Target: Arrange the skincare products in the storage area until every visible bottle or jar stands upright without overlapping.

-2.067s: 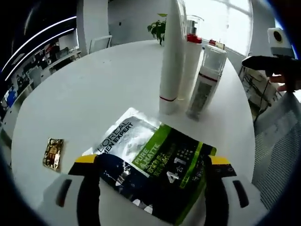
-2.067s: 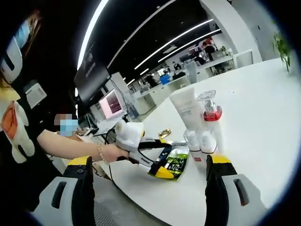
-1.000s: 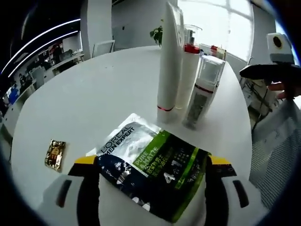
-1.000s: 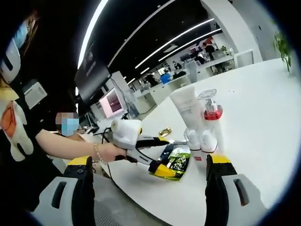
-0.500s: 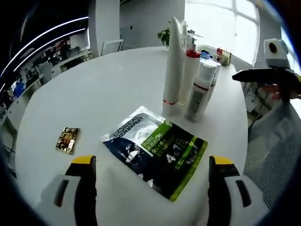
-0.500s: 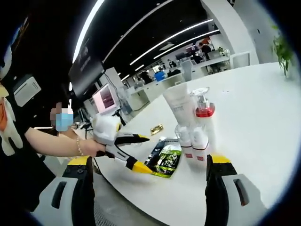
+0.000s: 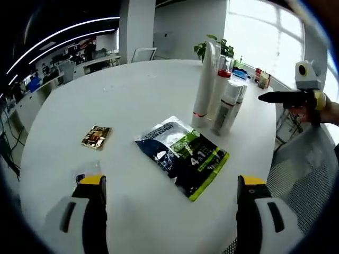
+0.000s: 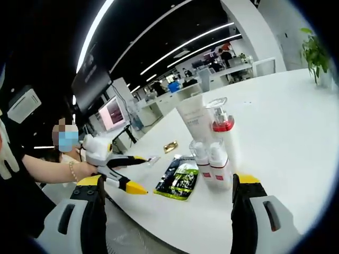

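Observation:
A dark and green skincare pouch (image 7: 183, 156) lies flat on the round white table (image 7: 122, 95). Behind it stand a tall white tube (image 7: 204, 87), a pump bottle with a red collar (image 7: 223, 74) and two small clear-capped bottles (image 7: 228, 108), all upright and close together. My left gripper (image 7: 171, 182) hovers open, back from the pouch, holding nothing. In the right gripper view the tube (image 8: 193, 119), pump bottle (image 8: 222, 135), small bottles (image 8: 211, 164) and pouch (image 8: 177, 177) lie ahead of my open right gripper (image 8: 169, 182). A hand holds the left gripper (image 8: 139, 173) left of the pouch.
A small gold sachet (image 7: 96, 136) and a small clear sachet (image 7: 85, 170) lie left of the pouch. The right gripper (image 7: 267, 97) hangs past the table's right edge. A potted plant (image 7: 212, 47) stands at the far edge. Desks and a screen (image 8: 111, 114) lie beyond.
My left gripper has drawn back and up from the pouch, which was between its jaws and now lies free on the table. The bottles have not moved. The right gripper stays open.

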A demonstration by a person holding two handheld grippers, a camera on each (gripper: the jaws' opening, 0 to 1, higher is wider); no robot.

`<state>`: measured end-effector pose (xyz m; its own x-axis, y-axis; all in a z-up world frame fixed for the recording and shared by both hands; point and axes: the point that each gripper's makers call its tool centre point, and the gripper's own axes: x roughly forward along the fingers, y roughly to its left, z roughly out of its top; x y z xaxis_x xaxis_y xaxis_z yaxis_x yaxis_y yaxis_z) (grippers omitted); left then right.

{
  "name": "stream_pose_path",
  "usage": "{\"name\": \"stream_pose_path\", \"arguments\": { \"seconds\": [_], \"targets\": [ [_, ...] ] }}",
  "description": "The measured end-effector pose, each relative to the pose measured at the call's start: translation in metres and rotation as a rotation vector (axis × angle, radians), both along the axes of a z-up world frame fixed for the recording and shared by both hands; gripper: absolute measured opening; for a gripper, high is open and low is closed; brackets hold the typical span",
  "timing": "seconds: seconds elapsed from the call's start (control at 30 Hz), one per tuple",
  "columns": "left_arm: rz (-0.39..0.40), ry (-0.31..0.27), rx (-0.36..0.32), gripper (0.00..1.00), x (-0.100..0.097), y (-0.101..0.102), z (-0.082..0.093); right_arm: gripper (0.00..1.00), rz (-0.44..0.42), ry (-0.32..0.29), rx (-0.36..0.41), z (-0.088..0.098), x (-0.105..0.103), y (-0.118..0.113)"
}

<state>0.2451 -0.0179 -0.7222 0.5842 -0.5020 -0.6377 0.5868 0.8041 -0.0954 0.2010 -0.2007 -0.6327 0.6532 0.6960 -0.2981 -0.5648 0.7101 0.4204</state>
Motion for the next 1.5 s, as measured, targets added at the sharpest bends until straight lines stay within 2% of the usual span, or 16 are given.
{"name": "stream_pose_path", "arguments": {
  "seconds": [0.23, 0.3, 0.4, 0.47, 0.57, 0.73, 0.9, 1.0, 1.07, 1.13, 1.2, 1.5],
  "targets": [
    [0.109, -0.021, -0.054, 0.99, -0.01, 0.032, 0.024, 1.0, -0.006, 0.0, -0.007, -0.003, 0.003, 0.0],
    [0.164, -0.068, -0.061, 0.98, -0.011, 0.044, 0.04, 1.0, 0.001, 0.001, -0.011, -0.004, 0.003, 0.001],
    [0.234, -0.097, -0.104, 0.98, -0.012, 0.064, 0.06, 1.0, 0.01, -0.005, -0.025, -0.005, 0.002, 0.002],
    [0.262, -0.11, -0.117, 0.99, -0.015, 0.077, 0.068, 1.0, 0.015, -0.009, -0.029, -0.005, 0.001, 0.004],
    [0.28, -0.125, -0.115, 0.99, -0.024, 0.085, 0.077, 1.0, 0.016, -0.008, -0.028, -0.005, 0.001, 0.003],
    [0.313, -0.114, -0.148, 0.98, -0.039, 0.091, 0.081, 1.0, 0.016, -0.009, -0.025, -0.004, 0.0, 0.004],
    [0.313, -0.109, -0.123, 0.97, -0.053, 0.084, 0.079, 1.0, 0.02, -0.006, -0.021, -0.005, 0.0, 0.005],
    [0.32, -0.093, -0.119, 0.98, -0.055, 0.088, 0.073, 1.0, 0.023, -0.004, -0.021, -0.005, 0.0, 0.005],
    [0.312, -0.1, -0.094, 0.98, -0.055, 0.088, 0.072, 1.0, 0.027, -0.004, -0.025, -0.005, -0.001, 0.005],
    [0.317, -0.102, -0.107, 0.97, -0.052, 0.087, 0.073, 1.0, 0.034, -0.008, -0.036, -0.005, -0.002, 0.007],
    [0.326, -0.082, -0.096, 0.97, -0.05, 0.092, 0.068, 1.0, 0.039, -0.006, -0.041, -0.006, -0.002, 0.008],
    [0.317, -0.063, -0.072, 0.98, -0.047, 0.089, 0.06, 1.0, 0.029, -0.009, -0.022, 0.0, -0.001, 0.006]
  ]
}}
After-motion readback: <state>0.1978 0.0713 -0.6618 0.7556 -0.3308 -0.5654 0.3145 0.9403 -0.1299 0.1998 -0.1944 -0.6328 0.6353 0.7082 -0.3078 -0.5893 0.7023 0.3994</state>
